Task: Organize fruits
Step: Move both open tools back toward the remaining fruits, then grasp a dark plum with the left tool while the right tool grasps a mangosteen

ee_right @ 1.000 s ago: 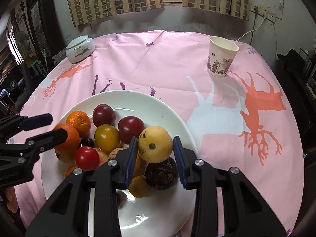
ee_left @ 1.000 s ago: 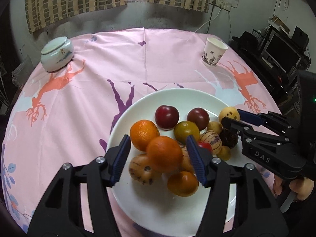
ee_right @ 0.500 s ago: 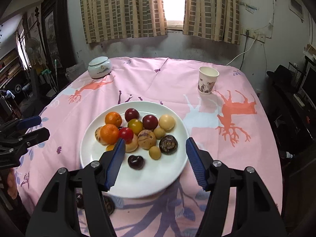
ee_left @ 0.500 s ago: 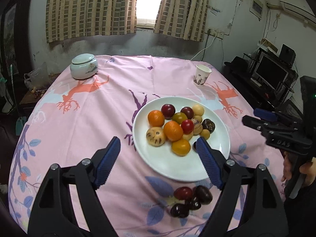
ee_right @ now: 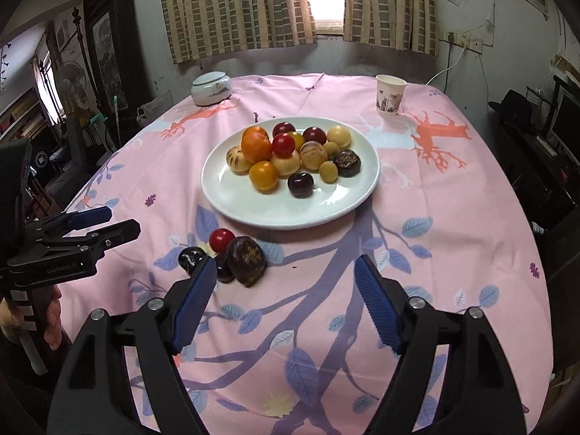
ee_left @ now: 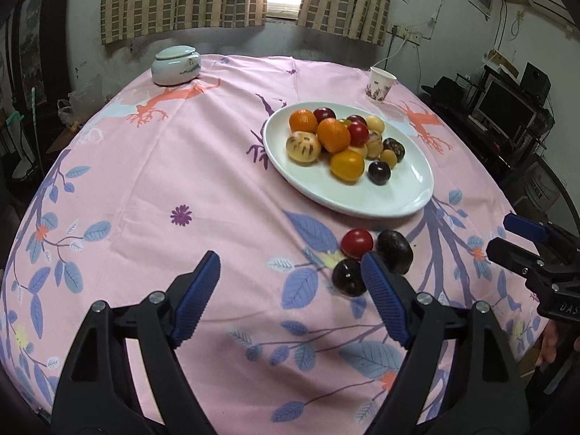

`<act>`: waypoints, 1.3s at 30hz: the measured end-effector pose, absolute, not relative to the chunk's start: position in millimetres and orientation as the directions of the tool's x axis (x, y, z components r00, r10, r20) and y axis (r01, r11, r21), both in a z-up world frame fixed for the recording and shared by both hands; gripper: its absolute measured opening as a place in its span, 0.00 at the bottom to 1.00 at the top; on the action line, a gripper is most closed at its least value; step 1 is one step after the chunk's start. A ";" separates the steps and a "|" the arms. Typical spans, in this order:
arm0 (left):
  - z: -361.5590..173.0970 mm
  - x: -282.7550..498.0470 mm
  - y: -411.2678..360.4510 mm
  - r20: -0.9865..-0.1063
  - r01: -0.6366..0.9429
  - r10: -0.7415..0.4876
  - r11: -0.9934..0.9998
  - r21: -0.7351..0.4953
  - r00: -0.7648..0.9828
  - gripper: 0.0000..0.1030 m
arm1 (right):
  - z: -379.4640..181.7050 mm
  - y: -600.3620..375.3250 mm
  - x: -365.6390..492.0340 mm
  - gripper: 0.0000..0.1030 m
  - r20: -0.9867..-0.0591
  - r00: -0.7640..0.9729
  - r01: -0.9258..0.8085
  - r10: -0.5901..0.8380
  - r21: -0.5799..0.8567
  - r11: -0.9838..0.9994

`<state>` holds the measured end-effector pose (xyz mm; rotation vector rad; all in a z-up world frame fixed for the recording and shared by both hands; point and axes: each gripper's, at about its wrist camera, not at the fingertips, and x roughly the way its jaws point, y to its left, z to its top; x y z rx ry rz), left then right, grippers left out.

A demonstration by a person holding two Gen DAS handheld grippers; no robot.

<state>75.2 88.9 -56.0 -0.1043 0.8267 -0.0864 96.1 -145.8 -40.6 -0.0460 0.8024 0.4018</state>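
On the bench's pink leaf-printed cloth [ee_right: 453, 217], three loose fruits [ee_right: 232, 253] lie just beside the white round plate [ee_right: 232, 199] of piled fruit. The left claw [ee_left: 290, 295] gapes empty; the right claw [ee_right: 284, 299] is opening, empty. A careless nudge could roll them off.

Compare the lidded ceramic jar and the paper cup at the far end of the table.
The lidded ceramic jar is squat, rounded and closed; the paper cup is taller, tapers downward and stands open. The jar is pale green-white, at the far left; the cup is white with a darker print, at the far right. Both stand upright on the pink tablecloth.
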 end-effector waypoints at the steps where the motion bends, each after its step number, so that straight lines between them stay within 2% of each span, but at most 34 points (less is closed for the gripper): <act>1: -58.0 73.1 87.2 -0.731 0.038 -0.113 0.992 -0.119 0.673 0.80 | -43.1 -142.5 94.7 0.77 -0.712 0.617 -0.372 0.337 0.114 0.921; 7: -67.5 68.7 85.3 -0.747 0.037 -0.094 0.995 -0.092 0.658 0.80 | -66.4 -117.6 101.2 0.76 -0.723 0.565 -0.421 0.398 0.162 0.892; 9: -70.1 67.1 86.5 -0.751 0.038 -0.096 0.995 -0.093 0.653 0.80 | -74.1 -105.9 106.8 0.72 -0.728 0.569 -0.427 0.382 0.136 0.894; 11: -72.8 64.7 88.7 -0.754 0.040 -0.101 0.994 -0.099 0.649 0.80 | -79.7 -95.9 113.3 0.59 -0.736 0.562 -0.440 0.377 0.120 0.890; 14: -76.3 62.5 92.8 -0.757 0.042 -0.110 0.993 -0.109 0.644 0.80 | -91.3 -85.2 126.1 0.48 -0.766 0.531 -0.433 0.361 0.121 0.893; 18: -80.0 62.2 99.5 -0.758 0.040 -0.124 0.991 -0.128 0.640 0.80 | -100.9 -82.3 134.3 0.45 -0.781 0.534 -0.397 0.323 0.105 0.912; 20: -81.2 62.4 101.9 -0.758 0.039 -0.126 0.990 -0.132 0.640 0.80 | -99.2 -86.0 135.8 0.28 -0.785 0.523 -0.379 0.333 0.137 0.915; 21: -81.6 62.8 103.5 -0.758 0.037 -0.127 0.990 -0.135 0.639 0.80 | -96.8 -87.6 135.0 0.26 -0.787 0.522 -0.365 0.328 0.142 0.920; 29: -83.8 67.4 101.0 -0.765 0.049 -0.145 0.988 -0.147 0.628 0.80 | -99.2 -81.4 143.7 0.25 -0.795 0.543 -0.353 0.271 0.078 0.933; 33: -84.7 69.6 87.6 -0.771 0.079 -0.154 0.988 -0.134 0.617 0.80 | -95.5 -96.8 140.9 0.24 -0.798 0.505 -0.334 0.329 0.171 0.927; 39: -94.8 83.5 60.9 -0.797 0.128 -0.167 0.985 -0.113 0.581 0.80 | -83.1 -124.3 111.6 0.24 -0.776 0.519 -0.327 0.358 0.207 0.922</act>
